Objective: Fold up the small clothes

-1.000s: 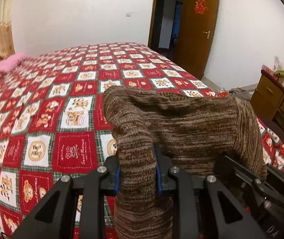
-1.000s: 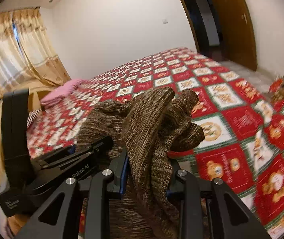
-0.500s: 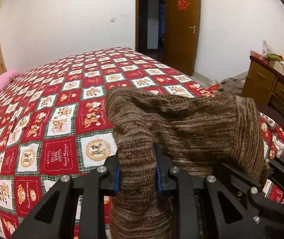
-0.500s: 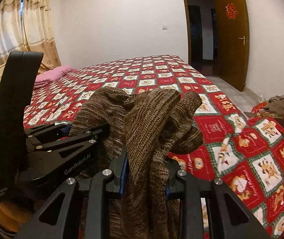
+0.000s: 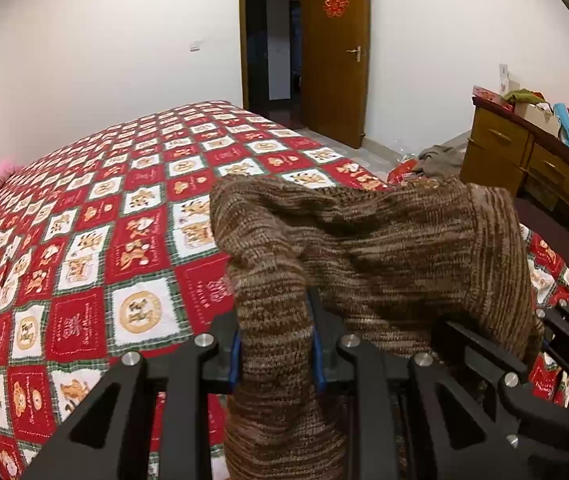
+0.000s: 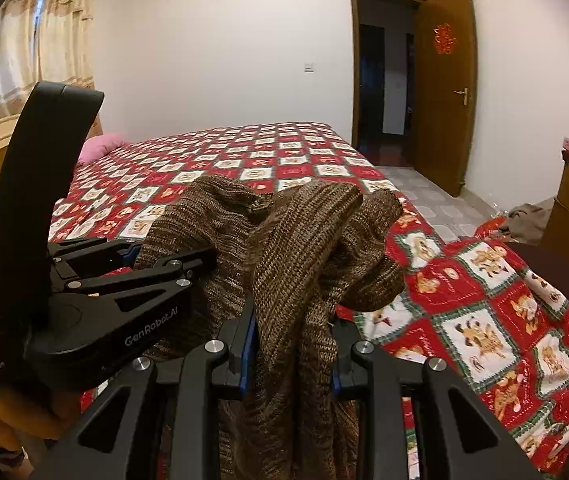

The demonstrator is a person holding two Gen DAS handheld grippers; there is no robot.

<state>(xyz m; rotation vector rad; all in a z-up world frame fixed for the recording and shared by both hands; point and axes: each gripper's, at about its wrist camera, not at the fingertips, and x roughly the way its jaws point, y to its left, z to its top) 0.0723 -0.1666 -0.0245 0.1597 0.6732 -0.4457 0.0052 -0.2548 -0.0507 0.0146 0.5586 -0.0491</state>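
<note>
Sweater (image 5: 364, 248) clamped by left tool (image 5: 274, 344) and right tool (image 6: 290, 352); both swung toward doorway since earlier.

Sweater (image 5: 364, 248) hangs between both tongs, above bed (image 5: 84, 240). Left tongs (image 5: 276, 344) left of right tongs (image 6: 292, 352). Pillow (image 6: 102, 146) at bed's far-left corner. Door (image 6: 444, 92) beyond bed; dresser (image 5: 532, 164) right.

Left gripper (image 5: 274, 344) and right gripper (image 6: 290, 354) side by side, angled downward, both clamped on fabric.
</note>
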